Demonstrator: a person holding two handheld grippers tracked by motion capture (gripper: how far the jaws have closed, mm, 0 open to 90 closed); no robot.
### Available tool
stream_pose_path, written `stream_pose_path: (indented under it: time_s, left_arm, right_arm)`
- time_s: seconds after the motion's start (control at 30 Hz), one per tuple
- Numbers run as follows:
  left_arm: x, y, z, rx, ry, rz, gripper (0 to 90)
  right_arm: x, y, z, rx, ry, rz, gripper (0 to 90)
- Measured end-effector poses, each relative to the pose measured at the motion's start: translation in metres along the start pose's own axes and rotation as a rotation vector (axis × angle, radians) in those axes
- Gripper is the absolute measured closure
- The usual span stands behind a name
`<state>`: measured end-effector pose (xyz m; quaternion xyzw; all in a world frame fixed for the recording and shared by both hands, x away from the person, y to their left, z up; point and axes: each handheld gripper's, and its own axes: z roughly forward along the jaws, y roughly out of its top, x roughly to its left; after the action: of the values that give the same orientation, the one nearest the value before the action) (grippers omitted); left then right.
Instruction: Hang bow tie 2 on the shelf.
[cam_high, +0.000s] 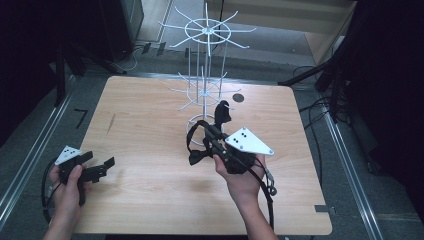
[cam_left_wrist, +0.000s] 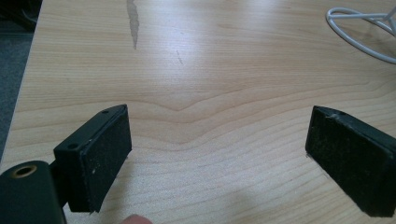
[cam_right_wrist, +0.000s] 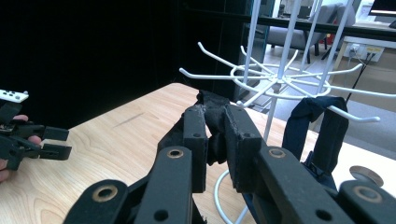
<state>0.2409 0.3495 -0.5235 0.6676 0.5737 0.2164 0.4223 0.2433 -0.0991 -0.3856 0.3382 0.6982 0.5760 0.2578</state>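
A white wire display rack (cam_high: 206, 34) with two tiers of hooks stands at the table's far middle. My right gripper (cam_high: 212, 134) is shut on a black fabric strap (cam_high: 196, 152) just in front of the rack's base ring (cam_high: 194, 121). In the right gripper view the jaws pinch the strap (cam_right_wrist: 211, 101) below the lower tier's hooks (cam_right_wrist: 280, 81). A second dark fabric piece (cam_right_wrist: 327, 126) hangs from a lower-tier hook beside it (cam_high: 222, 112). My left gripper (cam_high: 102, 161) rests at the table's near left, open, with bare wood between its pads (cam_left_wrist: 105, 149).
The wooden table (cam_high: 150, 125) has rounded corners and a dark streak (cam_left_wrist: 133, 23) at the left. A small dark disc (cam_high: 238, 98) lies behind the rack. The rack's base ring (cam_left_wrist: 359, 39) sits to the right of my left gripper. Cables and dark stands surround the table.
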Motion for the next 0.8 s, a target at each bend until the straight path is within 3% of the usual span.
stream_pose_path:
  time_s: [0.8]
  left_arm:
    - [0.0,0.0,0.0,0.001,-0.001,0.001,7.7]
  right_arm:
    - [-0.007,0.012,0.004,-0.011,-0.018,0.001,81.0]
